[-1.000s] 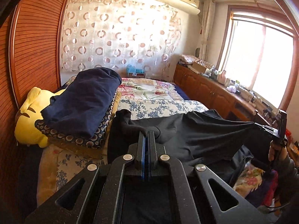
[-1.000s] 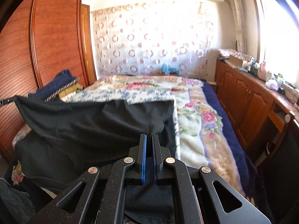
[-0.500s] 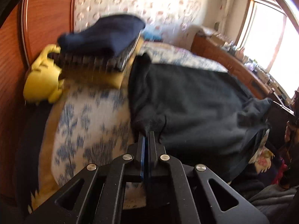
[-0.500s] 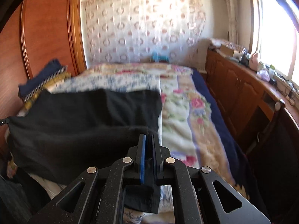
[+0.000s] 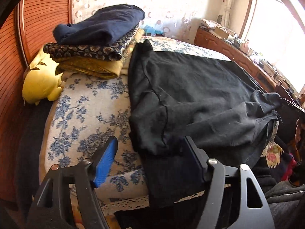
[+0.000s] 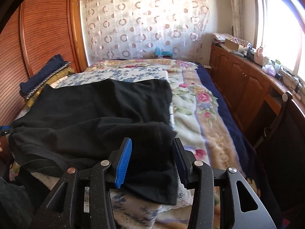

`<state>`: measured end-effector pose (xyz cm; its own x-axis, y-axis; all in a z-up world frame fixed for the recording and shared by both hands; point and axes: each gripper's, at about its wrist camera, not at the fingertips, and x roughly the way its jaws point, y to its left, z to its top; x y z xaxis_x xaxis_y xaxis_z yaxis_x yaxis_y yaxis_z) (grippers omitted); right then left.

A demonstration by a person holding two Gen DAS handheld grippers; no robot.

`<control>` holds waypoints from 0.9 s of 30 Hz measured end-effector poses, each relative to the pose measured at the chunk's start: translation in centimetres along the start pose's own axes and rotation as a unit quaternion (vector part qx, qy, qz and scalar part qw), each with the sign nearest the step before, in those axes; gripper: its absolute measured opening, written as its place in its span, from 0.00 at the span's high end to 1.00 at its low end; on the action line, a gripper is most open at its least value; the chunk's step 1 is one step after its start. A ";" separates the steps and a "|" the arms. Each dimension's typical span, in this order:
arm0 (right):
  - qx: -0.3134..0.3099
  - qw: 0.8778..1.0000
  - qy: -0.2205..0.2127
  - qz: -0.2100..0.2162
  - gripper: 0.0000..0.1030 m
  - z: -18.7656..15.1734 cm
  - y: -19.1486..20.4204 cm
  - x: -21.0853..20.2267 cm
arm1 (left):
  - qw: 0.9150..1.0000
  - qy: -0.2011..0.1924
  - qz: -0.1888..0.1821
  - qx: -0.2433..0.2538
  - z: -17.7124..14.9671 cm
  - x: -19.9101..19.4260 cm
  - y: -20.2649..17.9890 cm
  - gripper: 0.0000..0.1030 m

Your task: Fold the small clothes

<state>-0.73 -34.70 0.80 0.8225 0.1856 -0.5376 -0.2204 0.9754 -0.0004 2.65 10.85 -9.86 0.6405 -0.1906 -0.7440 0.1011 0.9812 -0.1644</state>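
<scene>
While both jaws spread: left gripper [image 5: 150, 150] and right gripper [image 6: 152, 148] released over black garment [image 5: 190, 99] on bed [image 5: 85, 114].

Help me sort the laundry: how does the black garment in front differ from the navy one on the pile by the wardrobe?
The black garment lies spread wide and rumpled across the bed; the navy garment is folded compact. The black garment rests directly on the bedspread; the navy garment tops a stack of folded textiles. Both are dark, plain fabric.

No legible text or labels anywhere.
</scene>
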 end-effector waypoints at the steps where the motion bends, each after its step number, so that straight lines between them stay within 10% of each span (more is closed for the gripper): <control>1: 0.000 1.000 0.001 0.004 0.55 -0.1 -0.4 0.1 | 1.000 0.002 0.000 0.000 0.0 0.1 -0.1 0.30; 27: -0.058 0.988 0.085 0.113 0.55 -0.5 2.4 3.9 | 1.000 0.007 0.009 0.002 -1.2 0.6 -0.8 0.30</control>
<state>1.66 -31.67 -1.76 0.6478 0.3646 -0.6689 -0.4543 0.8897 0.0450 2.05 9.90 -11.00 0.6311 -0.1737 -0.7560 0.0937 0.9845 -0.1480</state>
